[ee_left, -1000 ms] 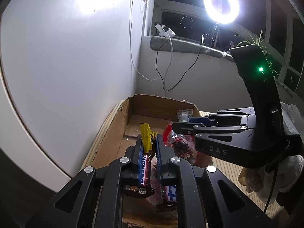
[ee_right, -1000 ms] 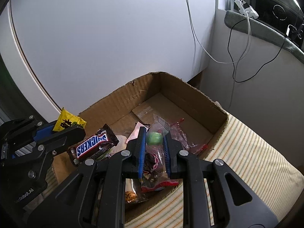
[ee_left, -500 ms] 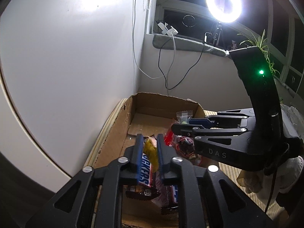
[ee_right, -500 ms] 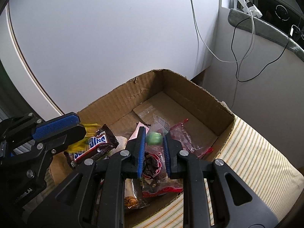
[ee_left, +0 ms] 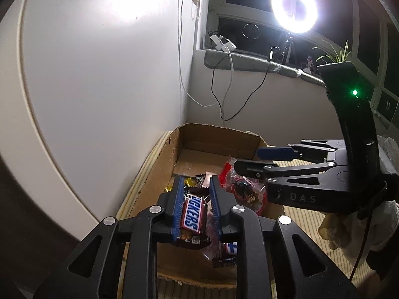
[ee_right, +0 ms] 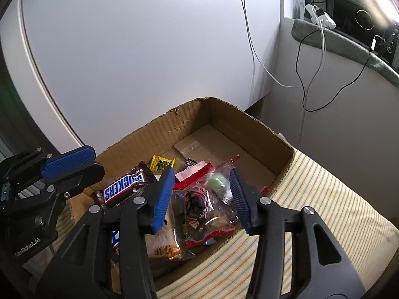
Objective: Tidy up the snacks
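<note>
An open cardboard box (ee_right: 224, 122) (ee_left: 199, 139) holds several snacks. A Snickers bar (ee_left: 193, 215) (ee_right: 123, 186) lies on the pile. A small yellow candy (ee_right: 163, 162) (ee_left: 189, 182) lies in the box behind it. A clear packet with a green ball (ee_right: 217, 182) rests on a red-edged snack bag (ee_right: 199, 206). My left gripper (ee_left: 194, 186) hovers open over the Snickers bar, empty. My right gripper (ee_right: 202, 186) is open above the green-ball packet, which lies loose between the fingers. The right gripper also shows in the left wrist view (ee_left: 254, 159), and the left gripper in the right wrist view (ee_right: 79, 162).
The box sits on a striped cloth (ee_right: 311, 199) against a white curved panel (ee_right: 137, 49). Cables (ee_right: 306, 74) hang on the wall behind. A bright ring light (ee_left: 294, 8) stands on the window sill. A second Snickers bar (ee_left: 228, 249) lies near the box's front.
My left gripper opened and the yellow candy dropped into the box. My right gripper opened wide and let the green-ball packet go onto the pile.
</note>
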{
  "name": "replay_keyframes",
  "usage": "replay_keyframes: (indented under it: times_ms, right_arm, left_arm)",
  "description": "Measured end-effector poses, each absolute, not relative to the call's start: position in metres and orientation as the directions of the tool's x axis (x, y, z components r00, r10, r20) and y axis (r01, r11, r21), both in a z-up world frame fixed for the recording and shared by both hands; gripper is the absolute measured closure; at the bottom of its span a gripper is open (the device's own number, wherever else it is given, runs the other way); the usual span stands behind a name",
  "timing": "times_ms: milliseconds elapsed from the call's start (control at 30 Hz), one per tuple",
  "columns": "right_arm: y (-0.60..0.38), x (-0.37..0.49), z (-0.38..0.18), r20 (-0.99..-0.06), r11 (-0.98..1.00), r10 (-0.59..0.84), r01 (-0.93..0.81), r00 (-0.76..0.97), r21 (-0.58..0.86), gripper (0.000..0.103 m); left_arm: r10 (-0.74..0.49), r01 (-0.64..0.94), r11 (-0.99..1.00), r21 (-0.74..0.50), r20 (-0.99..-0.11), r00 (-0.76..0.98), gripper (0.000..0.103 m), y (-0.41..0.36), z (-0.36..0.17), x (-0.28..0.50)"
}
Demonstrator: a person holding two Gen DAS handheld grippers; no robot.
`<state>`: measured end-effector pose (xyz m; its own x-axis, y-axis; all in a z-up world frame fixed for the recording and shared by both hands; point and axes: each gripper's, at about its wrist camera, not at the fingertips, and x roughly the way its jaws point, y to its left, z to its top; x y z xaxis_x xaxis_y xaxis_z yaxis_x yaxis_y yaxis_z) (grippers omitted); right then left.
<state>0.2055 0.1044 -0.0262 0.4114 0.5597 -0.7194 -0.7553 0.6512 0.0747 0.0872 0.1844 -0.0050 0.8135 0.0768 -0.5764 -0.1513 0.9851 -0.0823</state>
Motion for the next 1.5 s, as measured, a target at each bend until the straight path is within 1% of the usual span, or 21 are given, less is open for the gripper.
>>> replay_keyframes:
  times_ms: [33,67,167,233,333,433,567,633,700,800,967,1500]
  right_arm:
    - [0.103,0.203,-0.024,-0.715,0.653,0.559,-0.754,0.42,0.067,0.048]
    - [0.101,0.201,-0.023,-0.711,0.654,0.559,-0.754,0.427,0.062,0.043]
    - [0.094,0.191,-0.017,-0.692,0.662,0.56,-0.748,0.456,0.043,0.035]
    - [0.09,0.186,-0.015,-0.686,0.664,0.564,-0.747,0.459,0.047,0.03]
    - [0.082,0.175,-0.011,-0.669,0.671,0.567,-0.74,0.48,0.037,0.022]
    - [0.072,0.162,-0.005,-0.651,0.681,0.566,-0.732,0.505,0.025,0.016]
    - [0.057,0.142,0.006,-0.621,0.69,0.575,-0.724,0.533,0.017,0.009]
    - [0.05,0.132,0.011,-0.603,0.696,0.576,-0.718,0.553,0.006,0.006]
    - [0.041,0.12,0.015,-0.588,0.701,0.575,-0.713,0.569,-0.005,0.004]
    - [0.03,0.103,0.018,-0.57,0.709,0.571,-0.705,0.591,-0.021,0.002]
    - [0.016,0.08,0.017,-0.547,0.733,0.551,-0.679,0.631,-0.044,0.001]
    - [0.002,0.062,0.01,-0.553,0.744,0.539,-0.667,0.636,-0.042,0.001]
  left_arm:
    - [0.079,-0.154,0.985,-0.083,-0.574,0.815,0.075,0.184,-0.004,0.085]
    - [0.082,-0.158,0.984,-0.084,-0.571,0.817,0.073,0.184,-0.003,0.083]
    - [0.097,-0.17,0.982,-0.079,-0.559,0.824,0.066,0.182,0.001,0.073]
    - [0.11,-0.178,0.981,-0.072,-0.548,0.829,0.055,0.179,0.004,0.064]
    - [0.128,-0.189,0.98,-0.061,-0.536,0.835,0.042,0.175,0.009,0.055]
    - [0.146,-0.206,0.977,-0.057,-0.525,0.838,0.035,0.172,0.013,0.044]
    - [0.162,-0.224,0.973,-0.062,-0.511,0.844,0.031,0.166,0.018,0.028]
    - [0.171,-0.232,0.971,-0.06,-0.506,0.845,0.026,0.163,0.019,0.021]
    - [0.184,-0.241,0.969,-0.049,-0.503,0.844,0.024,0.16,0.02,0.015]
    - [0.199,-0.259,0.964,-0.054,-0.498,0.844,0.024,0.155,0.021,0.005]
    - [0.226,-0.288,0.956,-0.053,-0.489,0.842,0.022,0.15,0.019,-0.011]
    - [0.238,-0.289,0.957,-0.029,-0.49,0.839,0.022,0.137,0.017,-0.018]
